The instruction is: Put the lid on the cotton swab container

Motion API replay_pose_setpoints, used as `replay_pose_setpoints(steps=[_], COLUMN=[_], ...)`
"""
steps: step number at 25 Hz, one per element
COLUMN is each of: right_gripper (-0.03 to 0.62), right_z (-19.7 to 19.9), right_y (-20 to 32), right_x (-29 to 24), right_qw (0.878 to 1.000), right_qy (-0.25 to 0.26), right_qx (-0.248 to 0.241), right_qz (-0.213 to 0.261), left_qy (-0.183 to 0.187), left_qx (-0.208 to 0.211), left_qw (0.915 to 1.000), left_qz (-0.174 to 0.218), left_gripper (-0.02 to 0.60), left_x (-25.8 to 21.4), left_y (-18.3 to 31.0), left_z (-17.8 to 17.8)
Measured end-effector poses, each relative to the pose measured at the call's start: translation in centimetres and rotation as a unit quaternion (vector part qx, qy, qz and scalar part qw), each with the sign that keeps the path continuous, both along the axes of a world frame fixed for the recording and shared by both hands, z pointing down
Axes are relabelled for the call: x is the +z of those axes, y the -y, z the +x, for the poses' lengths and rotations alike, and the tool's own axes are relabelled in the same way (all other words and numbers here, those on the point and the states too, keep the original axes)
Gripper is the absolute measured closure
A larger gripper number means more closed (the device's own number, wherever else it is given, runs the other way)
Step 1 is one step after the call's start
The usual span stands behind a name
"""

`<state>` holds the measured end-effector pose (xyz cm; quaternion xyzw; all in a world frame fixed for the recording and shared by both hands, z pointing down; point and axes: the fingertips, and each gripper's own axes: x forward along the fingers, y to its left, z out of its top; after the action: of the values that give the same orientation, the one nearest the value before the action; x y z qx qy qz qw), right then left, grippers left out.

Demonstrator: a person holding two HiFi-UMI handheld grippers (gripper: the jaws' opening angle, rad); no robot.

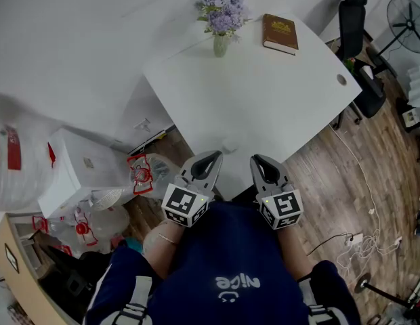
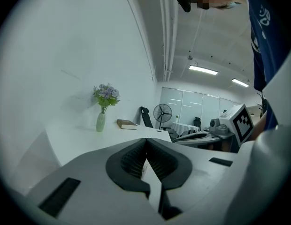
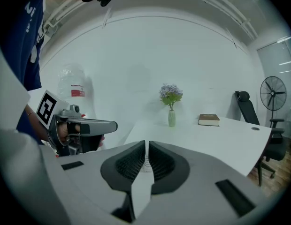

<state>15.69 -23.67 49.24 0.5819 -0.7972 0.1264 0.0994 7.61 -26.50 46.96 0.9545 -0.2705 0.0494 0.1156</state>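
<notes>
A small clear round container (image 1: 229,145), faint against the white table (image 1: 264,93), stands near the table's near corner. A separate lid I cannot make out. My left gripper (image 1: 211,158) hovers just short of that corner, left of the container, its jaws shut with nothing between them (image 2: 146,140). My right gripper (image 1: 257,161) hangs level with it on the right, jaws together and empty (image 3: 146,144). Through the slit of the right jaws a bit of the ribbed clear container (image 3: 146,166) shows on the table. Each gripper sees the other beside it.
A vase of purple flowers (image 1: 222,19) and a brown book (image 1: 280,33) stand at the table's far side. Left of the table lie a white box (image 1: 74,171) and water jugs (image 1: 10,161). An office chair (image 1: 355,39) and a fan (image 1: 408,22) stand at the right.
</notes>
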Motion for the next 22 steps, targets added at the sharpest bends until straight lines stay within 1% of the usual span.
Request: replay_pose_setpoints(steps=[8, 16, 22], right_gripper=[0.537, 0.539, 0.539], right_z=[0.0, 1.0, 1.2], right_y=[-0.6, -1.2, -1.1], right_x=[0.1, 0.2, 0.2], right_qw=[1.000, 1.000, 1.000], right_qy=[-0.010, 0.000, -0.014], right_qx=[-0.006, 0.001, -0.010], right_qz=[0.001, 0.001, 0.002], left_qy=[0.001, 0.009, 0.015], left_qx=[0.006, 0.011, 0.010], left_qw=[1.0000, 0.9999, 0.9998], left_qz=[-0.005, -0.003, 0.001], left_gripper=[0.562, 0.563, 0.563], left_x=[0.2, 0.3, 0.4], left_y=[-0.7, -1.3, -1.4], left_z=[0.4, 1.2, 1.7])
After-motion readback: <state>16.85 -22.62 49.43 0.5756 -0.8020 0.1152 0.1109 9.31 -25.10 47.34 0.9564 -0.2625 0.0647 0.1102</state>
